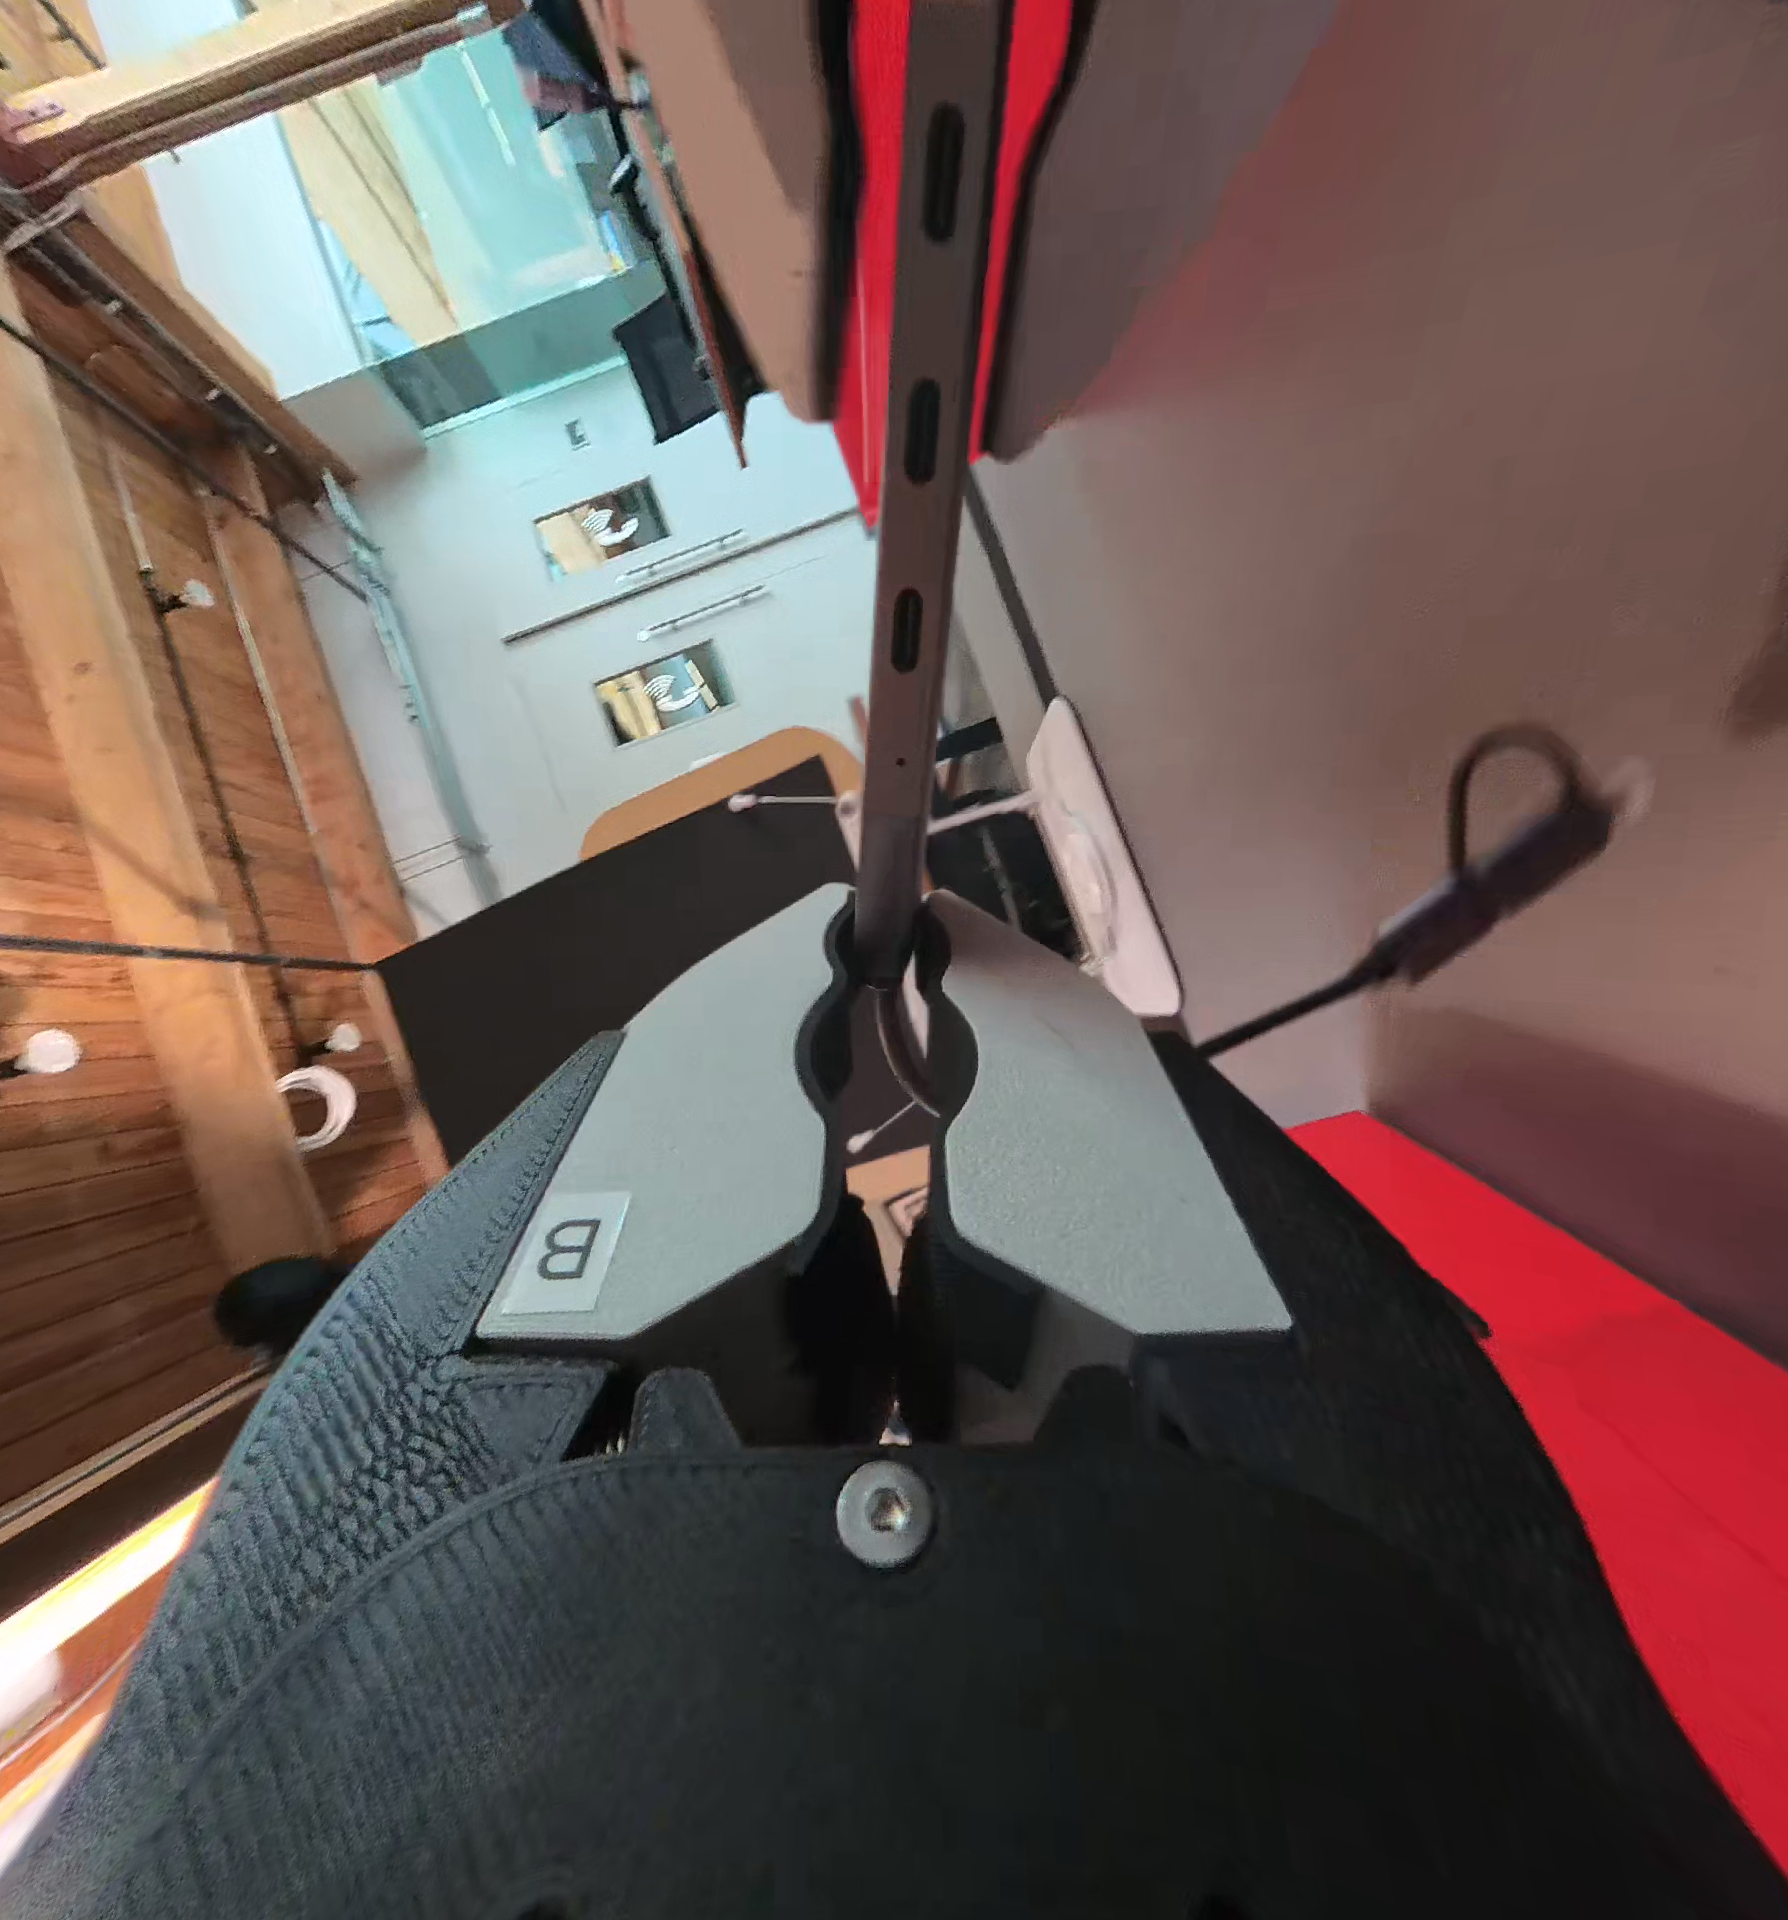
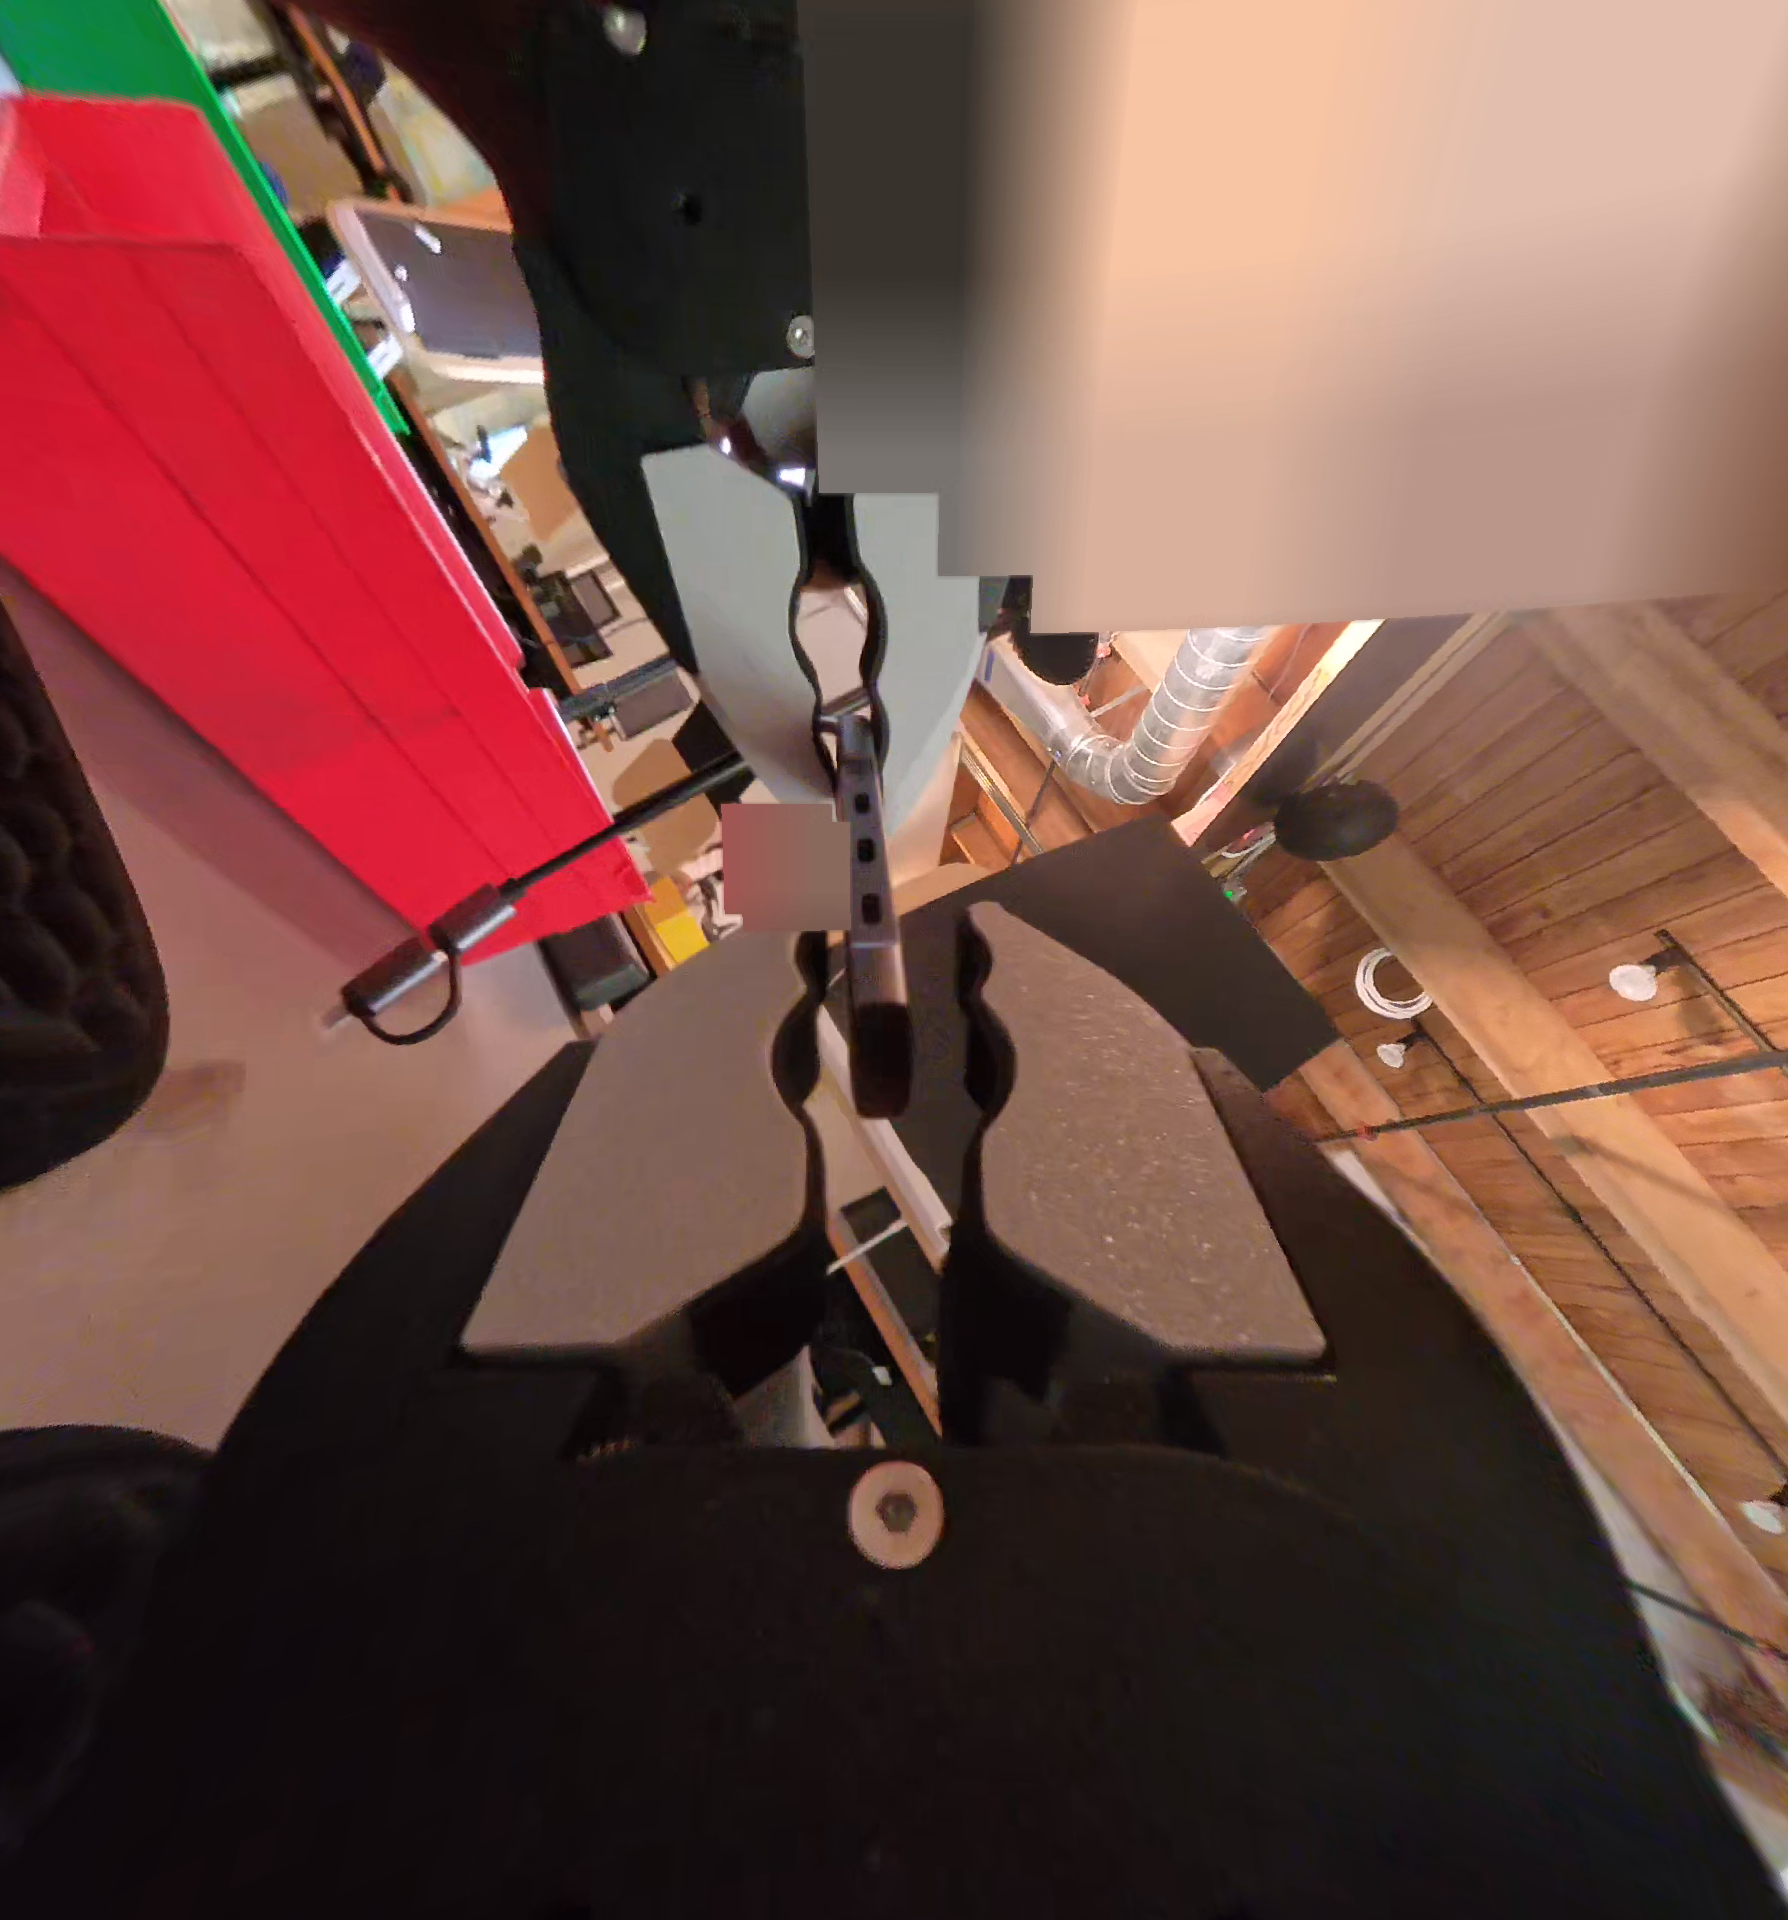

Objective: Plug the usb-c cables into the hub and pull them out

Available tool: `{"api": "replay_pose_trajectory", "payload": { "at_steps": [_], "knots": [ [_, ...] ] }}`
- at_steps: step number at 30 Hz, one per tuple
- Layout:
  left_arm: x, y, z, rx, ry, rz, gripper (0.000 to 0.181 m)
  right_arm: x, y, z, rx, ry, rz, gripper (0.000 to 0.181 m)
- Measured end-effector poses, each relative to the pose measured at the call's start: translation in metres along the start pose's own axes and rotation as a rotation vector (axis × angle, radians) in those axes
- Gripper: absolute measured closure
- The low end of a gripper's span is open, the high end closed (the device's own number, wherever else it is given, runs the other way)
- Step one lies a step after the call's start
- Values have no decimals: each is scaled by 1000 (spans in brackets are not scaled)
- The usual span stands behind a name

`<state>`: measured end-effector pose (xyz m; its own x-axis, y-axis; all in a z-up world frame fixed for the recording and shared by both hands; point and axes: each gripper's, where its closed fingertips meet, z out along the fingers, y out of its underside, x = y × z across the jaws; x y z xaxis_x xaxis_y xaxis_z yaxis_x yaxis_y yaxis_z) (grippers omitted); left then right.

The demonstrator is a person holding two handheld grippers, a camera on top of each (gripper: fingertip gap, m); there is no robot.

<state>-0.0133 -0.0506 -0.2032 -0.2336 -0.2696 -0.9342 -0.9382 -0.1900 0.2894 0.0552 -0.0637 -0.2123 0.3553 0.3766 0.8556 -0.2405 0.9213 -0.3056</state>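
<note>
A slim grey hub [image 1: 921,520] with several USB-C ports along its edge is held in the air between the two grippers. My left gripper [image 1: 885,935] is shut on the hub's tail end, where its short cable comes out. My right gripper [image 2: 888,930] is open, its fingers flanking the hub's free end [image 2: 874,1039] with a gap on each side. The right gripper also shows in the left wrist view [image 1: 911,426], and the left gripper in the right wrist view [image 2: 854,758]. A black USB-C cable [image 1: 1492,883] with grey plugs and a looped adapter lies loose on the table [image 2: 433,956].
A red bin [image 2: 194,520] stands on the pale table [image 1: 1492,416], with a green one [image 2: 142,62] behind it. A black foam-textured object [image 2: 17,883] sits beside the cable. A white flat item [image 1: 1098,852] lies at the table edge. There is about 7 centimeters between the tips of the two grippers.
</note>
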Motion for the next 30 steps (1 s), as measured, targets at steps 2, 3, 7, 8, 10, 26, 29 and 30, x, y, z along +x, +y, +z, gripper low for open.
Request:
{"api": "replay_pose_trajectory", "payload": {
  "at_steps": [2, 3, 7, 8, 10, 26, 29, 30],
  "knots": [
    [0, -5, 3, 36, 45, -3, 174, 7, -5, -2, 45, 9, 94, 142],
    [1, -8, 5, 54, 68, 4, 174, 8, -8, -3, 69, 2, 138, 137],
    [-1, -26, 9, 160, 112, -15, 175, 4, -3, -3, 49, -33, 151, 145],
    [-3, -28, 9, 180, 114, -22, 175, 3, -1, -3, 38, -38, 141, 145],
    [-6, -27, 9, 194, 119, -43, 175, 3, -2, -4, 44, -40, 155, 150],
    [20, 15, -14, 59, 69, -561, 139, 2, 14, 0, -91, -8, 27, 173],
    [33, 64, -47, -57, -7, -857, 141, 13, 20, 0, -124, 56, 43, 173],
    [43, 86, -61, -132, -17, -958, 145, 16, 22, 0, -130, 71, 51, 173]
  ]
}}
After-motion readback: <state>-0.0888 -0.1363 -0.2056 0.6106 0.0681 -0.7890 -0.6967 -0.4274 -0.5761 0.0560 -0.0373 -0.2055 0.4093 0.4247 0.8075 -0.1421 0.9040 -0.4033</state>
